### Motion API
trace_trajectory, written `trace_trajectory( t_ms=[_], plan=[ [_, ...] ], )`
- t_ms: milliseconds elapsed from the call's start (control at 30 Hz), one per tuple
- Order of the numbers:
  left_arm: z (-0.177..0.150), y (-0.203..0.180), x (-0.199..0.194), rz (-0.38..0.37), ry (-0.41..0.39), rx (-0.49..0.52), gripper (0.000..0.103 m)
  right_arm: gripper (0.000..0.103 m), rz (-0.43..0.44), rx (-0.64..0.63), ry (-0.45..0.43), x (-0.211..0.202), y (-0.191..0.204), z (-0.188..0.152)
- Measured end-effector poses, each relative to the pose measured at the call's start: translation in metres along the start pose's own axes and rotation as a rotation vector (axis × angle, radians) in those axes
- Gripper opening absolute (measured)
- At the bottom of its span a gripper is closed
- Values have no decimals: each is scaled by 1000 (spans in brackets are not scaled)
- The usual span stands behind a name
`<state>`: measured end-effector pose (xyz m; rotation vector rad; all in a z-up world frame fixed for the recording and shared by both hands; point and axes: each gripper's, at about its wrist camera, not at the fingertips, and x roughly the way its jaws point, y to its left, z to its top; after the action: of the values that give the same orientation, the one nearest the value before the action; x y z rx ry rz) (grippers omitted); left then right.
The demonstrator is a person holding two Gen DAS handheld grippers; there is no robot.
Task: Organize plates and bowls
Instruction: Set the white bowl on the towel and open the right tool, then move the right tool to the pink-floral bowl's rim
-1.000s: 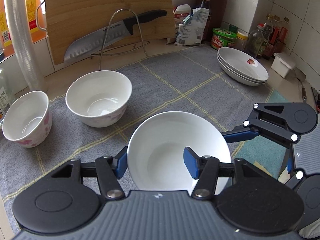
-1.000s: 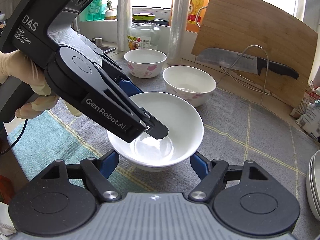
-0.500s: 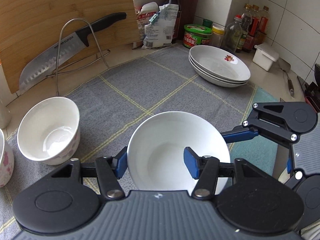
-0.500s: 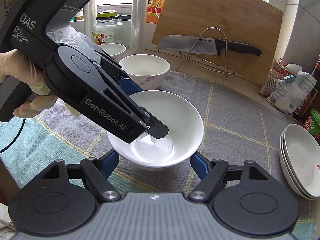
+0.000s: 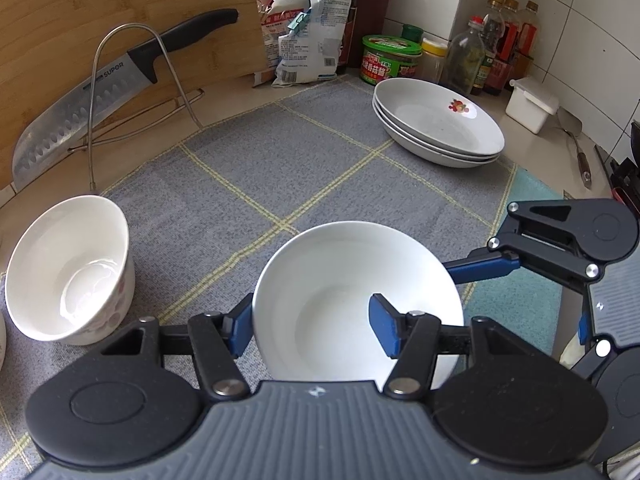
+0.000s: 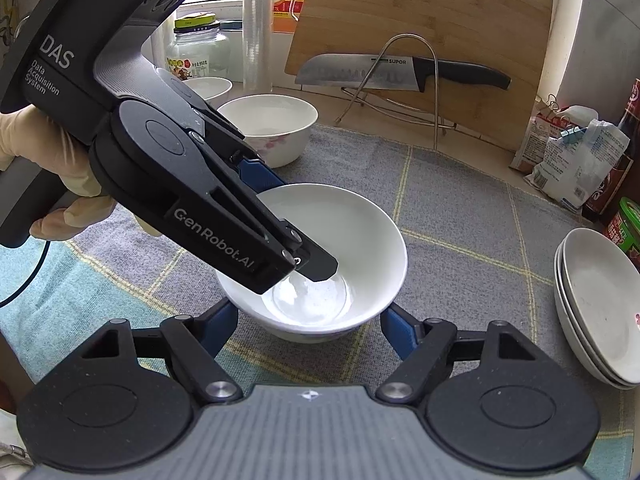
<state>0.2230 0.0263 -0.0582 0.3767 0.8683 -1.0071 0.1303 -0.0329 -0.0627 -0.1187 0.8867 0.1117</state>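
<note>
A plain white bowl [image 5: 340, 276] sits low over the grey checked mat [image 5: 248, 168], and both grippers have it. My left gripper [image 5: 312, 328] pinches its near wall, one blue pad outside the rim and one inside; its jaws are opening while the pads still touch. In the right wrist view its black finger [image 6: 316, 266] reaches into the white bowl [image 6: 352, 232]. My right gripper [image 6: 310, 326] is shut across the bowl's lower outside. A flowered bowl [image 5: 68, 272] stands to the left. Three stacked plates [image 5: 436, 124] lie at the far right.
A knife [image 5: 80, 108] rests on a wire rack against a wooden board [image 5: 100, 12]. Bags, jars and bottles [image 5: 392, 60] line the back wall, with a white box [image 5: 530, 104] beside them. A second flowered bowl [image 6: 208, 86] stands behind the first. A teal cloth [image 5: 524, 300] lies right of the mat.
Both grippers have carried the white bowl to the right, away from the two flowered bowls and nearer the plate stack. The grip on the bowl looks the same.
</note>
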Motion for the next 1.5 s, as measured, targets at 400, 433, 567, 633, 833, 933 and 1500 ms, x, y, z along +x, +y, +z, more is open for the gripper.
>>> trace_trajectory(
  t_ms=[400,433,567,633,833,933,1500],
  plan=[
    [-5,-4,-21,35,-125,31,97,103,12,-5,-17,-8,-4,-3],
    [-6,-4,-23,52,-135,31,97,103,8,-6,-16,-8,-5,-3],
    [-14,-1,-35,98,-163,3,97,103,4,-5,-21,-13,-6,-2],
    [-19,2,-41,108,-170,-28,97,103,4,-5,-27,-15,-6,0],
    [-30,20,-62,158,-196,-99,98,103,0,-34,-55,-21,-1,11],
    [-35,30,-71,198,-210,-124,98,103,3,-58,-70,-22,4,17],
    [-48,72,-104,335,-265,-146,101,103,55,-172,-116,-3,43,56]
  ],
)
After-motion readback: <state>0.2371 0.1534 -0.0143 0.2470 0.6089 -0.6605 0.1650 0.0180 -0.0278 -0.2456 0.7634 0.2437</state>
